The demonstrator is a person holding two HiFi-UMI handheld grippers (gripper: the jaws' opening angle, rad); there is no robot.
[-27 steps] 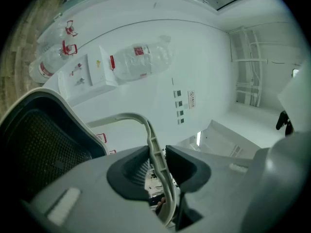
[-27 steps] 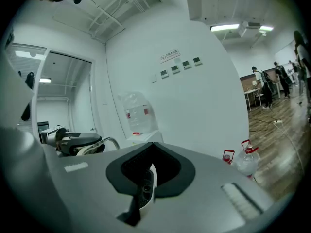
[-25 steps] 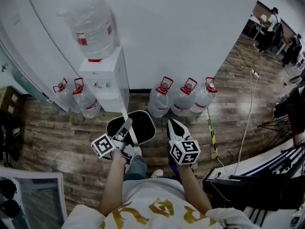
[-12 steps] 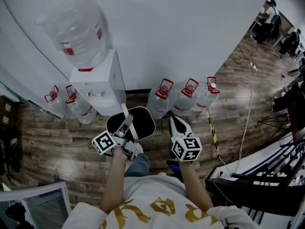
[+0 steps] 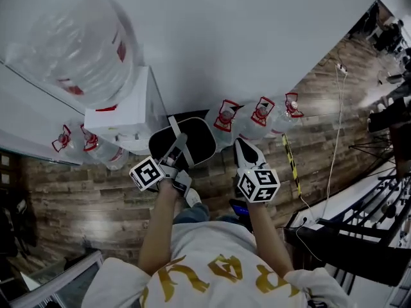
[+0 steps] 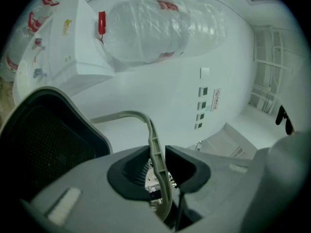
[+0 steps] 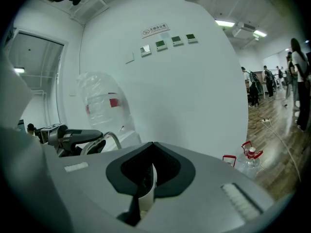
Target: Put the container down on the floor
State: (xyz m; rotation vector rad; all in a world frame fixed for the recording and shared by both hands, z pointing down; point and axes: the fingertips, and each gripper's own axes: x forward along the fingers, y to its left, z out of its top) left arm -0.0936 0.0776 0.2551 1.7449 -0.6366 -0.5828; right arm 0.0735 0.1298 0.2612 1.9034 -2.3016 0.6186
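- My left gripper (image 5: 178, 144) has its jaws clamped on the pale bail handle (image 6: 154, 147) of the black container (image 5: 192, 147). In the left gripper view the strap runs straight through the gap, with a pad on either side of it.
- As far as I can judge, the container hangs in the air from that handle. It is in front of the white water dispenser (image 5: 122, 117) and above the wooden floor (image 5: 83, 197) at the foot of the wall (image 5: 257, 37).
- The part of its perforated inside that I can see holds nothing.
- My right gripper (image 5: 244, 149) has its jaws together with nothing between them. It sits just beside the container on the right and does not seem to touch it.
- Red-capped water jugs (image 5: 225, 117) stand in a row along the wall edge of the floor, beyond the container. Two more jugs (image 5: 90, 146) stand on the far side of the dispenser.
- My reading of progress: the container is gripped and carried, but it is not yet set down.
- What is left is to lower it until its base rests on the planks, then let go of the handle.
- I would aim for the bare planks on the near side of the jug row, since the container could swing on its handle and knock a jug.
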